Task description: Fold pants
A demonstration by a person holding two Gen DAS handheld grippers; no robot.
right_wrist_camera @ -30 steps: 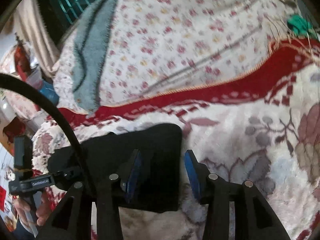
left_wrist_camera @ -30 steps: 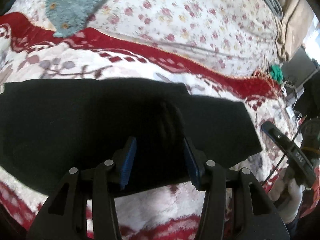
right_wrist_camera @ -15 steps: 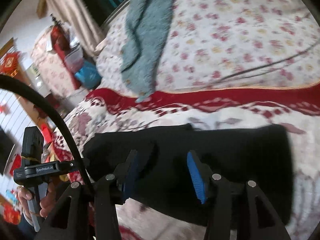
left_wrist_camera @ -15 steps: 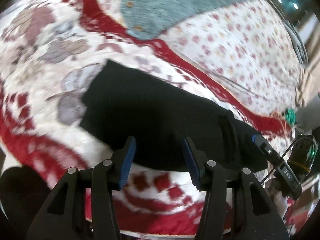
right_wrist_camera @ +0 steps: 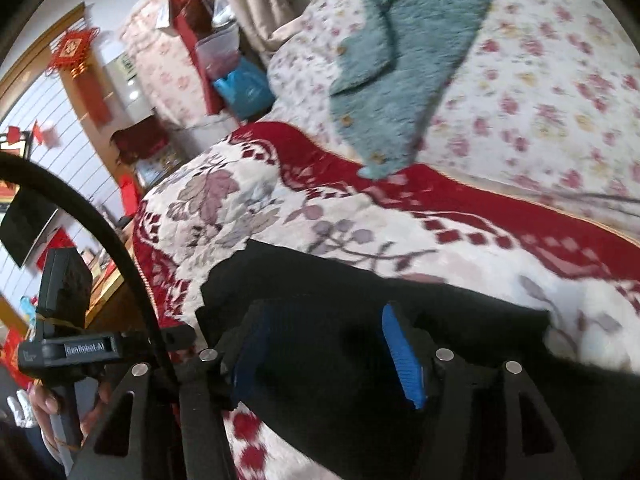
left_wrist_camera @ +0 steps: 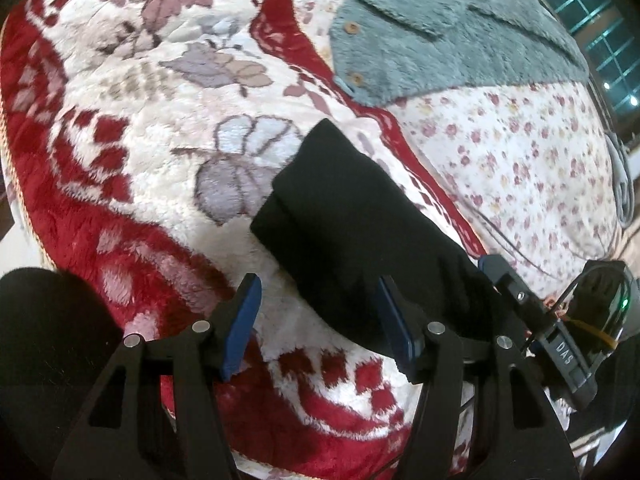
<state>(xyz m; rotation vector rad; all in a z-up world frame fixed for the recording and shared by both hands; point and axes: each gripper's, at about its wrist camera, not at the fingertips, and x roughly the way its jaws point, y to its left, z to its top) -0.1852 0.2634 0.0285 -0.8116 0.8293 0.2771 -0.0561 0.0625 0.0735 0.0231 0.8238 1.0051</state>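
Observation:
The black pants lie folded into a long band on the red and white floral blanket. My left gripper is open and empty, just off the band's near left end; its right finger overlaps the cloth's edge. In the right wrist view the pants lie under my right gripper, which is open, its blue pads above the cloth. The right gripper's fingertip also shows in the left wrist view at the band's right part.
A grey-green fluffy cardigan lies on the flowered sheet behind the pants. The bed's left edge drops to a room with red decorations, a blue bag and bedside clutter. A black cable arcs past on the left.
Both grippers have swung left along the folded pants toward their left end. The views have turned, so the bed's left edge and the room now show. Both stay open.

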